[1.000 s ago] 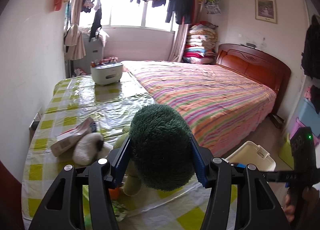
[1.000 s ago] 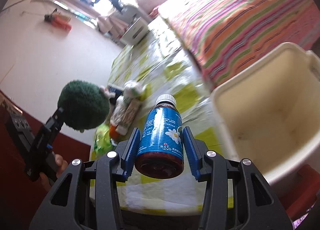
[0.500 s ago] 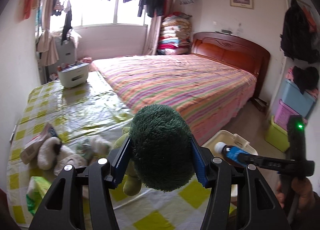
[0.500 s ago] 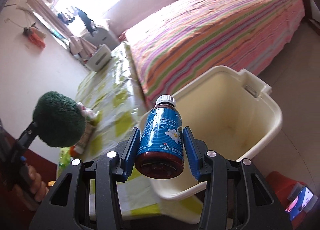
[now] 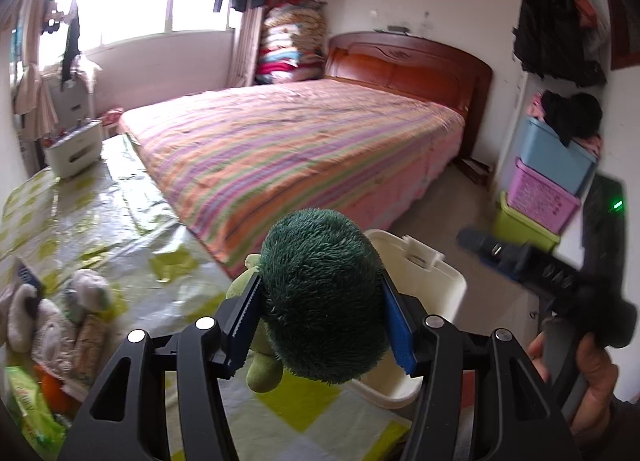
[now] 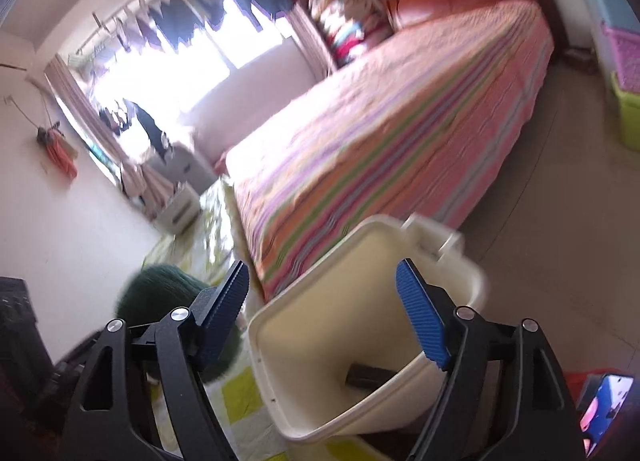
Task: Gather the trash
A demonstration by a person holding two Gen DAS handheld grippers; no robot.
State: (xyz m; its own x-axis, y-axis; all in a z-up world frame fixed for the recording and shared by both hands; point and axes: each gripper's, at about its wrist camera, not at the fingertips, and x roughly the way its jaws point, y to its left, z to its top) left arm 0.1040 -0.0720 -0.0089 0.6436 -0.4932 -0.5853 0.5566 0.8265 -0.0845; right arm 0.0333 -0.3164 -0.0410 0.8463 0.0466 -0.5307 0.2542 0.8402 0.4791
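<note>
My left gripper [image 5: 320,321] is shut on a dark green plush toy [image 5: 324,293] with a pale green limb, held above the table's near edge beside the cream bin [image 5: 436,285]. My right gripper [image 6: 324,321] is open and empty above the cream bin [image 6: 304,325]. A dark bottle [image 6: 370,375] lies at the bin's bottom. The plush also shows in the right wrist view [image 6: 160,293], at lower left. The right gripper shows in the left wrist view [image 5: 520,261], blurred, past the bin.
The table [image 5: 112,221] has a yellow-checked plastic cover. Plush toys and packets [image 5: 52,321] lie at its left edge, a green bag [image 5: 28,413] at the near corner, a white box [image 5: 74,149] at the far end. A striped bed [image 5: 300,149] stands alongside. Stacked crates [image 5: 544,189] stand at the right wall.
My right gripper has opened and the blue-labelled bottle has dropped into the bin. My left gripper has swung right toward the bin with the green plush still held.
</note>
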